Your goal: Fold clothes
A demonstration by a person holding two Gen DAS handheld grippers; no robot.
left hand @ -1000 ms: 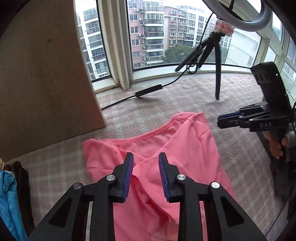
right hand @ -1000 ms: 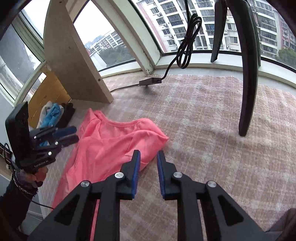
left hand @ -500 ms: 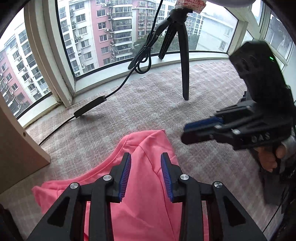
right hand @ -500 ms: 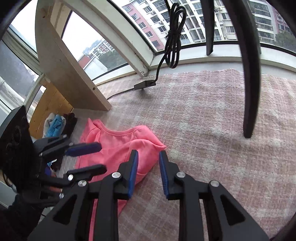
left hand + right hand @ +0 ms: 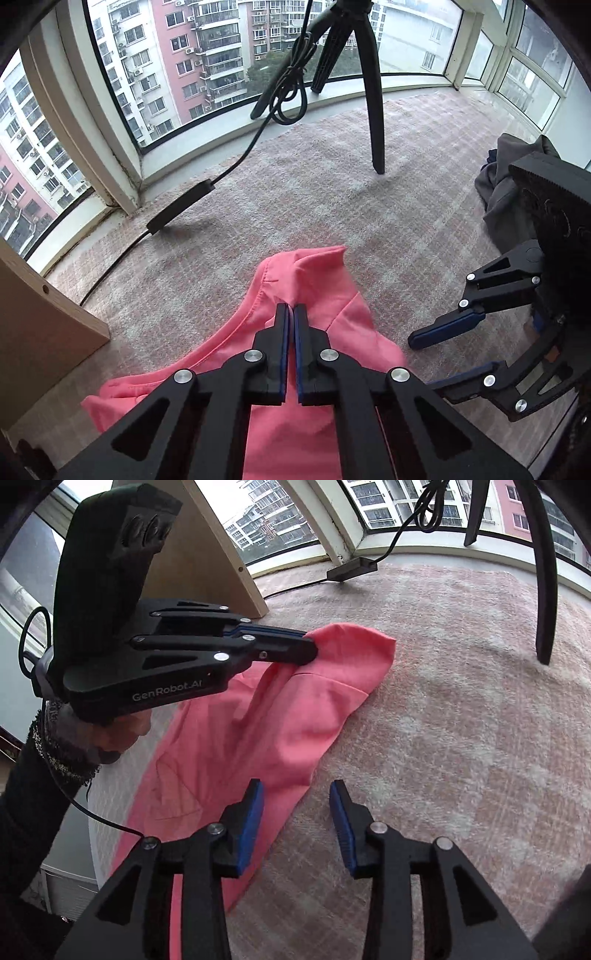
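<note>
A pink shirt (image 5: 317,288) lies crumpled on the checked pink and grey cloth (image 5: 388,206) that covers the surface. My left gripper (image 5: 290,308) is shut on a raised fold of the pink shirt near its shoulder; the right wrist view shows the same left gripper (image 5: 312,646) pinching the pink shirt (image 5: 295,716) from the left. My right gripper (image 5: 297,797) stands open just above the shirt's right edge, its left finger over the fabric and its right finger over the cloth. In the left wrist view the right gripper (image 5: 439,354) is at the right, open.
A black tripod (image 5: 373,92) stands on the cloth near the window, with a cable and an inline box (image 5: 181,206) trailing left. A wooden panel (image 5: 33,314) rises at the left. A grey heap of clothes (image 5: 506,181) lies at the far right. A person's sleeve (image 5: 40,794) holds the left gripper.
My left gripper went from open to shut on the shirt's fold and has moved forward. The right gripper has opened wider and come closer to the shirt's edge.
</note>
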